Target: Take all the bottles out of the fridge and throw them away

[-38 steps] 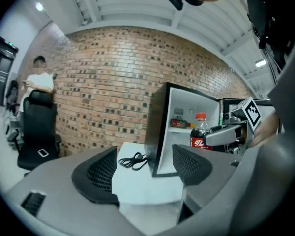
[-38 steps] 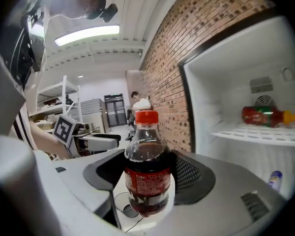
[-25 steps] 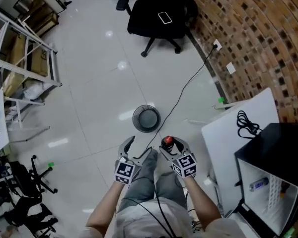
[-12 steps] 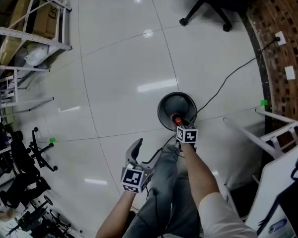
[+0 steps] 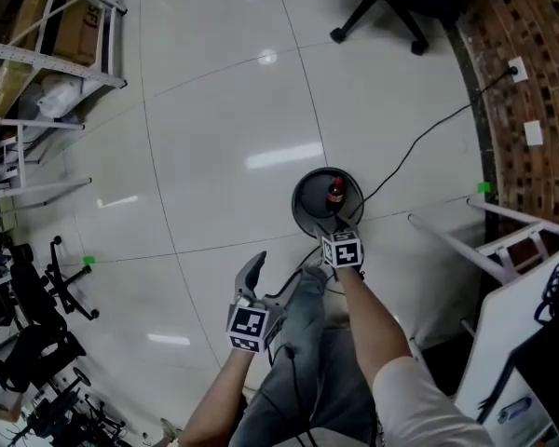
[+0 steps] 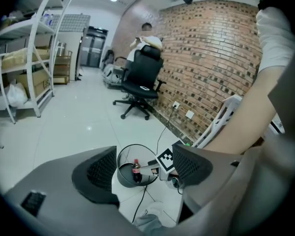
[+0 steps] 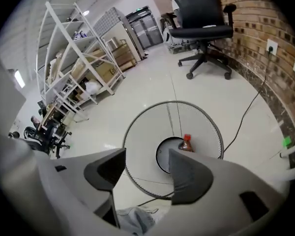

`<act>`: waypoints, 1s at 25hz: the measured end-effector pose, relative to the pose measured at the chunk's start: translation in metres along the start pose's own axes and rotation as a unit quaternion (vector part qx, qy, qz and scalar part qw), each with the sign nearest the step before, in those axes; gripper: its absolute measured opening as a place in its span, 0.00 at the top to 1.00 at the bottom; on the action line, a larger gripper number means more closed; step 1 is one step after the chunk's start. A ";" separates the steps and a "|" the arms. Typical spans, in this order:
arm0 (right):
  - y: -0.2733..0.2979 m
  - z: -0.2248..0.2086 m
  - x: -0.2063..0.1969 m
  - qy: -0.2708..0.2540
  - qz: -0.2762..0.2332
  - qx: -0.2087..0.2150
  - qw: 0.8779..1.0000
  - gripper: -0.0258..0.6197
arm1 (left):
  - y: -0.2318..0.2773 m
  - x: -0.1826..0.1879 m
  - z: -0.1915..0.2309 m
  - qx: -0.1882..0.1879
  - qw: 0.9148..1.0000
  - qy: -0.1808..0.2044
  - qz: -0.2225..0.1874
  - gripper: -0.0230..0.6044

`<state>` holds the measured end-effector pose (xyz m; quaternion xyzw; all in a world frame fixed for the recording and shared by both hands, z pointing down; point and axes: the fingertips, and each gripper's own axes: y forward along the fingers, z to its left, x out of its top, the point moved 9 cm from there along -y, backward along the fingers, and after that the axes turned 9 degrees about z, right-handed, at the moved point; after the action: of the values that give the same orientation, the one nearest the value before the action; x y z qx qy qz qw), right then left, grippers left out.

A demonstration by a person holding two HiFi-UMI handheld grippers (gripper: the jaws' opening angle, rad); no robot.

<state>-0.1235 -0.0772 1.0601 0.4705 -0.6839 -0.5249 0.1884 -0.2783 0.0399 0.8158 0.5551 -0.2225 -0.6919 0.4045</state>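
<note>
Head view: bottle (image 5: 335,192) inside round bin (image 5: 298,214), frame centre. Right tool (image 5: 335,226) at bin's lower rim, jaws just opened further, nothing between. Left tool (image 5: 261,282) lower left, jaws apart, empty.

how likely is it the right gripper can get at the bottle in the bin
Likely yes. The right gripper hangs over the open top of the bin; its jaws have just been opening and hold nothing. The bottle stands inside with nothing over it, so a short reach down should meet it.
</note>
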 end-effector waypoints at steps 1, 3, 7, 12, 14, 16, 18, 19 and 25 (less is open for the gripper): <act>-0.019 0.007 0.002 -0.007 -0.006 0.003 1.000 0.47 | -0.008 0.006 -0.006 -0.006 1.000 0.005 0.000 0.43; -0.067 0.020 0.011 -0.008 -0.032 0.010 0.999 0.44 | -0.022 0.022 -0.022 -0.022 1.000 0.021 0.001 0.43; -0.172 0.027 0.028 -0.005 -0.097 0.016 0.995 0.38 | -0.046 0.068 -0.052 -0.062 0.996 0.059 -0.015 0.43; -0.329 0.058 0.038 0.001 -0.210 0.012 0.978 0.38 | -0.101 0.131 -0.093 -0.106 0.989 0.095 -0.044 0.43; -0.398 0.064 0.037 -0.003 -0.259 -0.006 0.966 0.38 | -0.117 0.161 -0.116 -0.128 0.983 0.113 -0.066 0.43; -0.467 0.064 0.027 0.000 -0.310 -0.039 0.950 0.38 | -0.124 0.195 -0.145 -0.156 0.972 0.152 -0.085 0.43; -0.534 0.068 0.011 0.017 -0.369 -0.076 0.926 0.38 | -0.129 0.229 -0.178 -0.190 0.956 0.198 -0.098 0.43; -0.566 0.072 0.000 0.022 -0.396 -0.096 0.913 0.38 | -0.134 0.244 -0.197 -0.208 0.948 0.216 -0.105 0.43; -0.712 0.096 -0.103 0.058 -0.515 -0.228 0.824 0.38 | -0.174 0.275 -0.335 -0.322 0.885 0.308 -0.138 0.43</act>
<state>0.1715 0.0573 0.4110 0.7273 -0.1905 -0.6585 0.0316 -0.0301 -0.0349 0.4268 0.6044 0.2272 -0.5687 0.5096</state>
